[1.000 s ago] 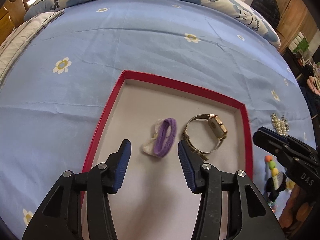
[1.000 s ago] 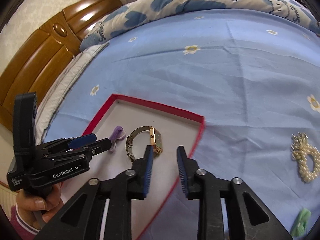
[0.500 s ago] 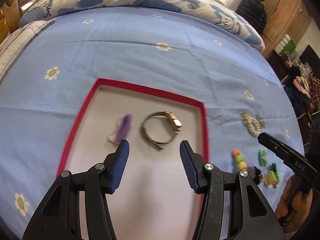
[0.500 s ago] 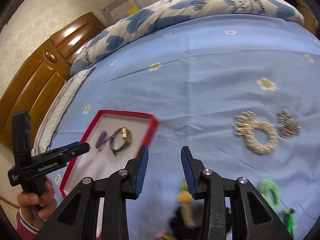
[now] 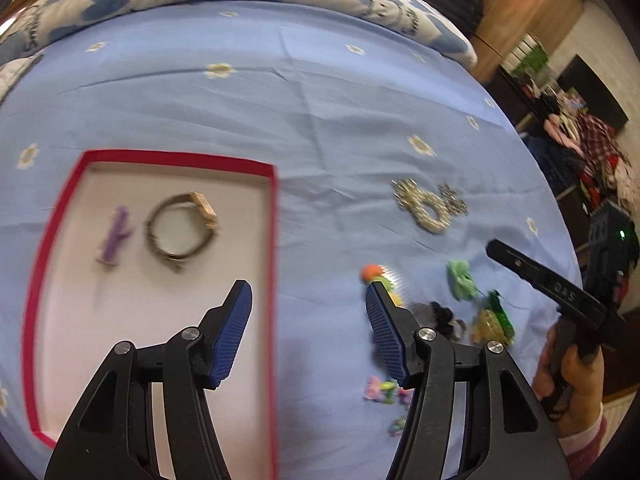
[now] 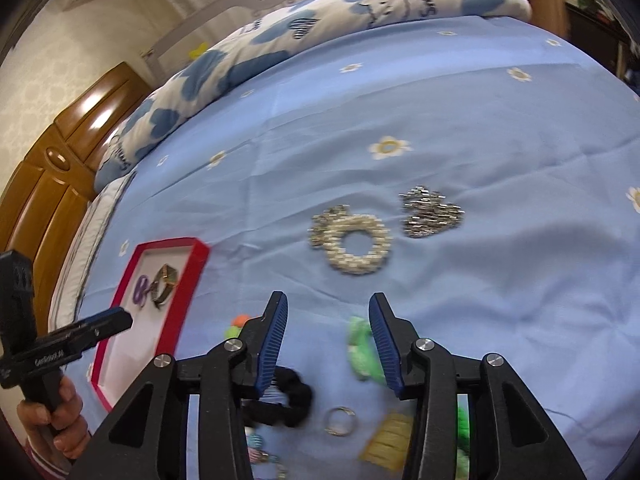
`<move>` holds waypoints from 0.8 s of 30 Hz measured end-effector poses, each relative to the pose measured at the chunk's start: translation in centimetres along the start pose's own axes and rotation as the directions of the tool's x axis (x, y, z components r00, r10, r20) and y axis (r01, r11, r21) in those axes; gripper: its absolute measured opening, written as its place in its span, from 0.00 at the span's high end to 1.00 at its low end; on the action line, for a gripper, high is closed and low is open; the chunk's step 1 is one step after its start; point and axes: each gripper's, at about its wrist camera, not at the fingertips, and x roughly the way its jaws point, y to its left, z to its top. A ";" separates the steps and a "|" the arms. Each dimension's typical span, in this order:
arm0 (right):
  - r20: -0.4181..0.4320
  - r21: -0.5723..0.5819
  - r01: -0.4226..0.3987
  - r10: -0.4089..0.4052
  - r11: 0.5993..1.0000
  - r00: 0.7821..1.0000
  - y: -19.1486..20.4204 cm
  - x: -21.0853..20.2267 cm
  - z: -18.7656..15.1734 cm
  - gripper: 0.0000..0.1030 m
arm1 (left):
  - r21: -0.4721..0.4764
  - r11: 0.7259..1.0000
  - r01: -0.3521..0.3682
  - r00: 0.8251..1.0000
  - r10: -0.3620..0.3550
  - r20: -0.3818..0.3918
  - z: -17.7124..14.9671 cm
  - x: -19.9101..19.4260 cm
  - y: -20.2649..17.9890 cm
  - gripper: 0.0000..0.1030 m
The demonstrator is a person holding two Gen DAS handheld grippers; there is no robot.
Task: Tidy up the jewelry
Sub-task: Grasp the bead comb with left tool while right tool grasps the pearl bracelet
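A red-rimmed tray lies on the blue bedsheet and holds a purple hair tie and a gold watch. A pearl bracelet and a silver sparkly piece lie to its right. Nearer lie a black scrunchie, a silver ring, green pieces and an orange bobble. My left gripper is open and empty over the tray's right rim. My right gripper is open and empty above the loose pile.
A folded quilt with blue hearts lies at the far edge of the bed. A wooden headboard stands at the left. A wardrobe and piled clothes stand beyond the bed's right side.
Both grippers have swung right, away from the tray and toward the loose jewelry. The right gripper's jaws have opened wider. The tray's contents have not moved.
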 end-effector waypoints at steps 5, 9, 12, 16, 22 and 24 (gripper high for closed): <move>-0.002 0.013 0.013 -0.013 1.000 1.000 -1.6 0.6 0.3 0.56 | 0.015 0.999 0.037 0.998 -0.036 -0.048 -0.1 2.0 -2.4 0.43; -0.007 0.014 0.010 -0.010 1.000 1.000 -2.1 1.7 1.1 0.56 | 0.013 0.998 0.059 0.995 -0.058 -0.084 -0.2 3.6 -3.5 0.43; -0.014 0.010 0.009 -0.009 1.000 1.000 -2.2 2.7 1.7 0.56 | 0.009 0.997 0.076 0.991 -0.074 -0.111 -0.2 4.8 -4.1 0.43; -0.036 0.014 0.011 -0.010 1.000 0.999 -2.6 4.5 2.5 0.57 | 0.009 0.997 0.083 0.985 -0.081 -0.154 -0.4 6.5 -4.7 0.43; -0.071 0.037 0.005 -0.002 0.999 0.997 -3.2 6.7 2.9 0.58 | -0.025 0.994 0.105 0.975 -0.108 -0.194 -0.7 8.3 -4.7 0.43; -0.078 0.043 0.000 0.003 0.999 0.997 -3.4 7.3 2.9 0.58 | -0.029 0.994 0.109 0.975 -0.112 -0.190 -0.5 8.5 -4.8 0.43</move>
